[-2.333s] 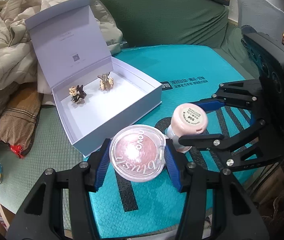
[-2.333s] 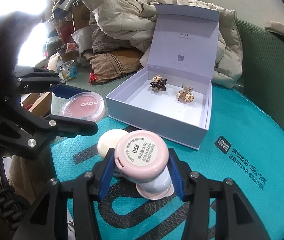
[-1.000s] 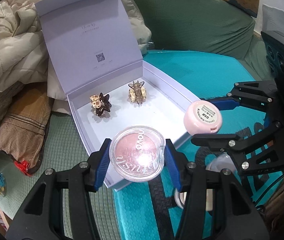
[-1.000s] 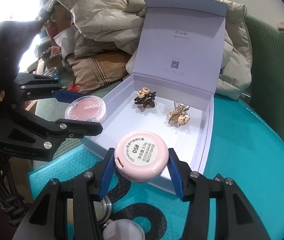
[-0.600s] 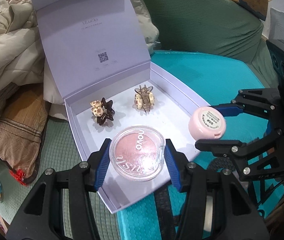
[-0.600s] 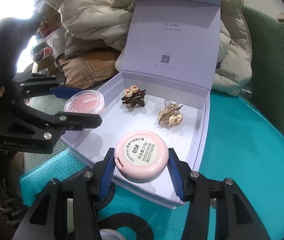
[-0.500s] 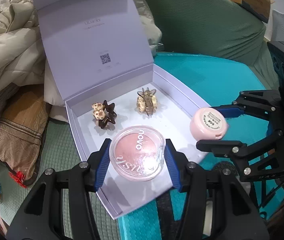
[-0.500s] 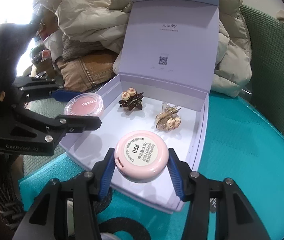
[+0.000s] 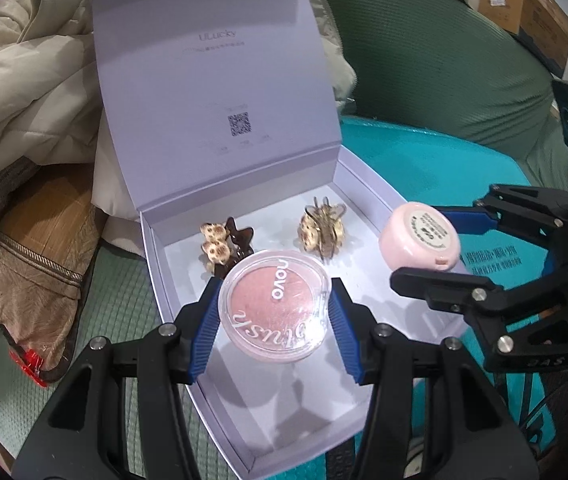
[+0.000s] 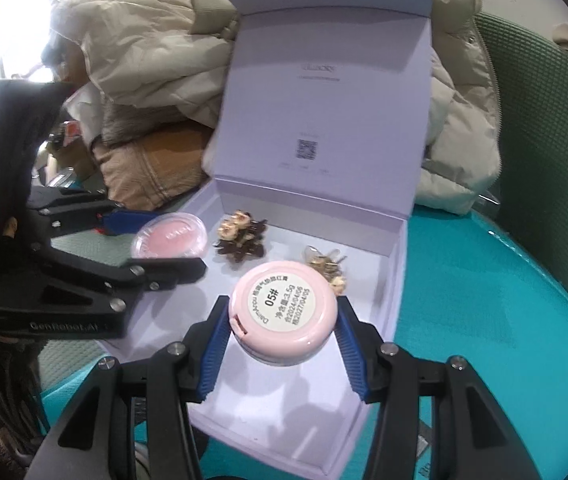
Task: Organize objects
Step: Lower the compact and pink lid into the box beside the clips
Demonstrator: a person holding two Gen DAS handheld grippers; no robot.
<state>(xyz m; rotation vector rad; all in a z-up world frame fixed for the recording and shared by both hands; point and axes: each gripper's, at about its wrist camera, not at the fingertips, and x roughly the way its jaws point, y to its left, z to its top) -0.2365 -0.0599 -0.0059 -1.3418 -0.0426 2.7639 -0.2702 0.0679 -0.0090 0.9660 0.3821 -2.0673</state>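
Left wrist view: your left tongs (image 9: 275,316) clamp the blush compact (image 9: 275,306) over the white box (image 9: 188,364), hair clips (image 9: 226,242) at its 12 o'clock already stowed. At 3 o'clock your right tongs (image 10: 282,326) grip the pink compact (image 10: 282,317). Both compacts remain unplaced.

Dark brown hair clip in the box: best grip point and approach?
Grip the dark brown hair clip across its narrow middle, coming from above. It lies flat on the floor of the white box, close to the back wall and raised lid, so a side approach looks blocked. Both sets of jaws are full, so the blush compact or the pink jar must go down first.
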